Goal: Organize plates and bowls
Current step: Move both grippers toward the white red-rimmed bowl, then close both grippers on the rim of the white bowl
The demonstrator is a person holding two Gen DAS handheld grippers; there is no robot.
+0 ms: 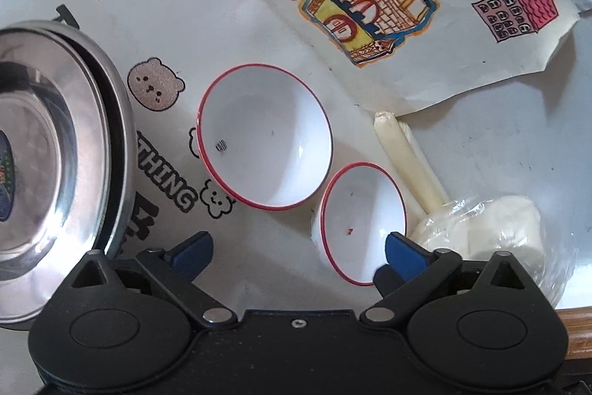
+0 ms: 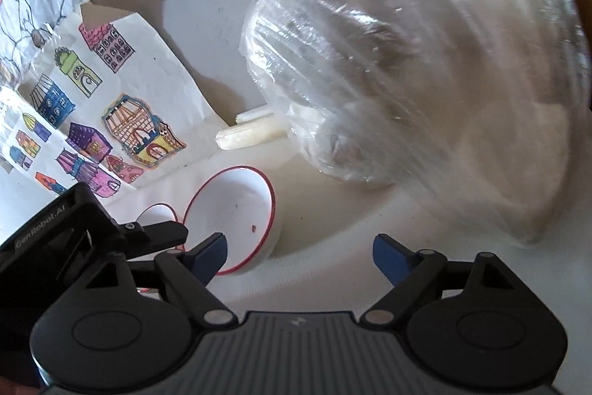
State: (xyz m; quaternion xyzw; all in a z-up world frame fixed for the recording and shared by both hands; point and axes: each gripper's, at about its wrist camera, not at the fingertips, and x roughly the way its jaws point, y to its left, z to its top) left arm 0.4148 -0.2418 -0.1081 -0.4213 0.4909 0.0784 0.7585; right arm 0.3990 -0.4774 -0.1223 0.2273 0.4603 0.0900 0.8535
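I see two white bowls with red rims standing on the worktop (image 1: pixel 499 143). The smaller bowl (image 1: pixel 364 221) sits right at my left claw (image 1: pixel 298 252), its near rim against the claw's right blue fingertip (image 1: pixel 401 248), while the claw stands wide open and holds nothing. The larger bowl (image 1: pixel 264 136) lies further ahead, between the fingers' lines and a little to the left, close beside the smaller one. Far to the left of that claw rests a stack of stainless steel plates (image 1: pixel 55 154), shiny side up, on a printed cloth (image 1: pixel 166 24) with bears and letters.

Ahead and to the right, past the bowls, lies a sheet of coloured house drawings (image 1: pixel 388 10). A pale candle (image 1: pixel 403 161) lies just right of the smaller bowl, and beside it a clear plastic bag (image 1: pixel 492 232) of whitish lumps.

My right claw (image 2: pixel 299 252) is open too and empty. The smaller bowl is ahead-left of it, touching or just behind its left fingertip (image 2: pixel 211 256); I cannot tell which. The bag fills the view ahead and right.
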